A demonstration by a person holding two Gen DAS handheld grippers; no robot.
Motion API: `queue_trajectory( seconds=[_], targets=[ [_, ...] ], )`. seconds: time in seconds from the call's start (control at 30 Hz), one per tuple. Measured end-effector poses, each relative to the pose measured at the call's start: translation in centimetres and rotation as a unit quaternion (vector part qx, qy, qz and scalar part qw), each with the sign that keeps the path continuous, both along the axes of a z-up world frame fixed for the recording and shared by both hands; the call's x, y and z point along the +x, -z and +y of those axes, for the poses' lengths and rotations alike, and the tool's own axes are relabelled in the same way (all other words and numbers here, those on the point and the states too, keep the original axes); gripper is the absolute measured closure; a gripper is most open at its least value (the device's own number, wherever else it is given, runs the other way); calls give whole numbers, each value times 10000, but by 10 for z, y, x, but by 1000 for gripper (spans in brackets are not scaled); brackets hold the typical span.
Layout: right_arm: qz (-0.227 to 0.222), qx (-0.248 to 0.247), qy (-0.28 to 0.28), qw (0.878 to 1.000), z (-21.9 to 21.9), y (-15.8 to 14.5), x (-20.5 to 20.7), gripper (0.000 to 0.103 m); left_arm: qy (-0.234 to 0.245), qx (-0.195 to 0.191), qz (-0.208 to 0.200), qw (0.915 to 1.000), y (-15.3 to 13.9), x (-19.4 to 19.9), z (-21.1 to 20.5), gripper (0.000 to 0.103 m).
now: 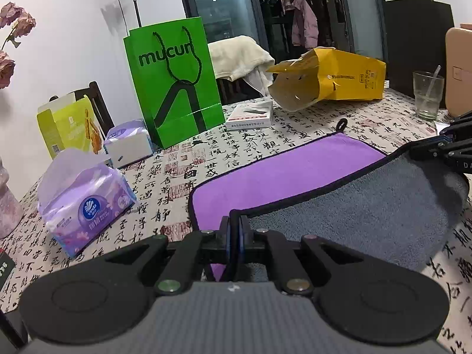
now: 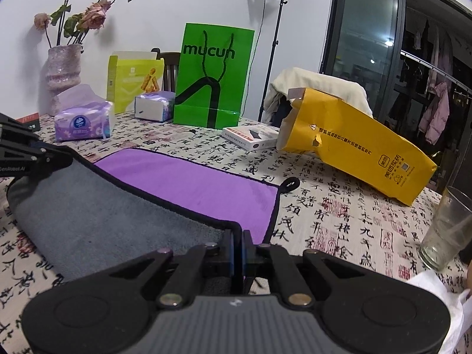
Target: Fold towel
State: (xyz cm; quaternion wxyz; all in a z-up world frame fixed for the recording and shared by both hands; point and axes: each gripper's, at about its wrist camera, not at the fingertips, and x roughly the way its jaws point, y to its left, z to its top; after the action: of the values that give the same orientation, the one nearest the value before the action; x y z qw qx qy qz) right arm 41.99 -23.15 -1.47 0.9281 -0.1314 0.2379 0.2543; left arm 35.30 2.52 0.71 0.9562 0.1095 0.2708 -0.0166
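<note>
Purple on its upper face and grey on the turned-over flap, the towel lies on the calligraphy-print tablecloth, its near edge lifted and carried partway across the far half. From left to right in the left wrist view we see a tissue pack, a green paper bag, the towel, a yellow paper bag lying on its side, and a drinking glass. Our left gripper has its tongs pressed together on the black-hemmed left corner of the flap. In the right wrist view the vase of dried roses stands far left, behind the tissue pack. Our right gripper likewise pinches the flap's right corner, tongs closed on the hem. A hanging loop marks the towel's far right corner, flat on the cloth.
</note>
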Motion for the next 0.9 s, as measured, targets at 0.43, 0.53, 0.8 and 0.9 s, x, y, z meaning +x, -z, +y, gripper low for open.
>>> queue_trajectory(
  seconds=[0.43,0.53,0.8,0.9],
  targets=[
    [-67,-76,-16,9999,11,1,36,98,29,123,-52,9999,-2,34,7,97],
    [-60,-89,-25,9999,13,2,45,98,41,160,-61,9998,-2,43,7,97],
    [-77,-121,-36,9999,18,3,69,98,12,180,-49,9998,-1,69,15,97],
    [-110,-162,-67,9998,20,3,79,98,7,198,-18,9998,2,79,17,97]
  ],
)
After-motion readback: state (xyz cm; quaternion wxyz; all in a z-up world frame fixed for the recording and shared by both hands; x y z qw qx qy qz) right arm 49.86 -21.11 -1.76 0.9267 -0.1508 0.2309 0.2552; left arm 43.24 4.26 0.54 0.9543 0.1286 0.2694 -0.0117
